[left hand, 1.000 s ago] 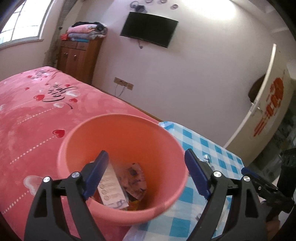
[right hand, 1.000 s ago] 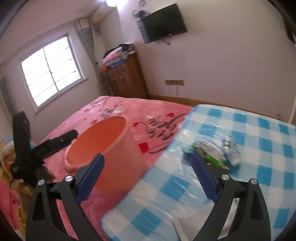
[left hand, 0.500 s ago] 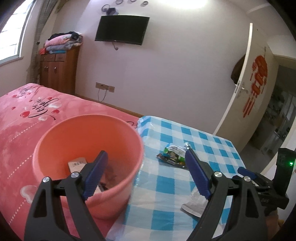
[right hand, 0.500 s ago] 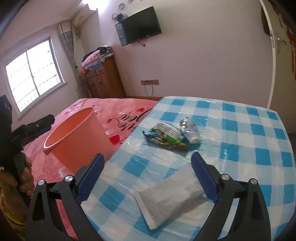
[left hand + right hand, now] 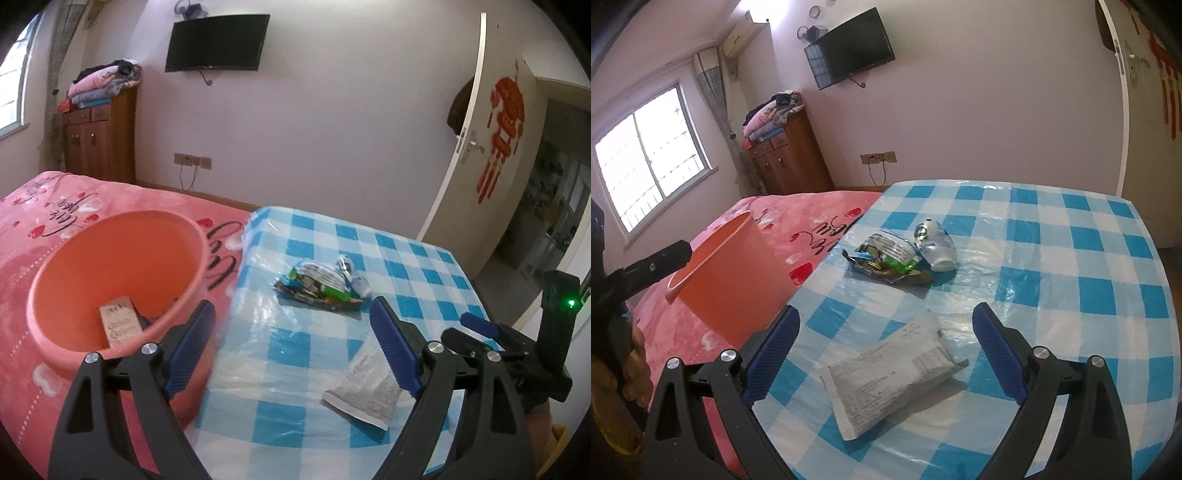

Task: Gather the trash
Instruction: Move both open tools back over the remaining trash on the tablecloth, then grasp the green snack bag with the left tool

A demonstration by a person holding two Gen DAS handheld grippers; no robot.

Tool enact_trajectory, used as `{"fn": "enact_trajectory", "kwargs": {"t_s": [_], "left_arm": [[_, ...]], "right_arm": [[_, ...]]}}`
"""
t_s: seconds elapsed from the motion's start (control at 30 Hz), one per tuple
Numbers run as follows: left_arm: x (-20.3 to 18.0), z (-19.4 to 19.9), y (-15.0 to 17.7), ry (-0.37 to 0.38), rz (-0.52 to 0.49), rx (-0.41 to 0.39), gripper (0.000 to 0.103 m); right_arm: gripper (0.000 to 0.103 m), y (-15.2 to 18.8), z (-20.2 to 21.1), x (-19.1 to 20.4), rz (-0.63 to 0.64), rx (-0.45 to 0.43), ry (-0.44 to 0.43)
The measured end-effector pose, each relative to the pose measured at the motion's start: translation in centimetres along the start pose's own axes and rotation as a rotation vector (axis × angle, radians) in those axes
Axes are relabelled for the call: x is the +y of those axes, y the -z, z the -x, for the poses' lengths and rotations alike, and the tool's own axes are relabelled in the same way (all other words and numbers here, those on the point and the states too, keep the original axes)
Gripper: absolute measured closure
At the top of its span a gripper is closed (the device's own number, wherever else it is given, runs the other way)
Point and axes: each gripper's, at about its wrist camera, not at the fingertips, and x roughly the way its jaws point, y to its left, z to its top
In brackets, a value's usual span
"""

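Stock, as I see it: orange bucket (image 5: 114,273) left of my left tongs (image 5: 291,347), 1 carton inside. Desk (image 5: 1071,258): grey pouch (image 5: 890,380) between my right tongs (image 5: 886,354); wrappers (image 5: 886,258) and bottle (image 5: 934,243) beyond. Both tongs apart, empty. 3 items left.

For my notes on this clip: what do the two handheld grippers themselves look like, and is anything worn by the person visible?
Both the left gripper and right gripper have black, angular open-frame arms with silver round bolts, ending in blue textured finger pads. The left view shows a black block on the right gripper with a small green light. A bit of yellow sleeve shows at the wrist. No cables visible.
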Motion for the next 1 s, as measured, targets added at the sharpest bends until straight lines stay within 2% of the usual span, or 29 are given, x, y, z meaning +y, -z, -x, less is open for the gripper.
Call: {"fn": "enact_trajectory", "kwargs": {"t_s": [0.47, 0.77, 0.9, 1.0], "left_arm": [[-3.9, -7.8, 0.5, 0.01, -0.003, 0.141, 0.017], [-4.3, -15.6, -0.3, 0.084, 0.154, 0.281, 0.019], [-3.9, -19.8, -0.8, 0.082, 0.254, 0.332, 0.029], [-3.7, -22.0, -1.5, 0.062, 0.298, 0.333, 0.03]], "right_arm": [[0.01, -0.6, -2.4, -4.6, -0.042, 0.036, 0.001], [0.01, -0.7, -4.3, -7.9, -0.096, 0.063, 0.022], [0.01, -0.4, -4.5, -9.2, -0.107, 0.075, 0.036], [0.01, -0.4, -4.6, -9.8, -0.1, 0.074, 0.052]]}}
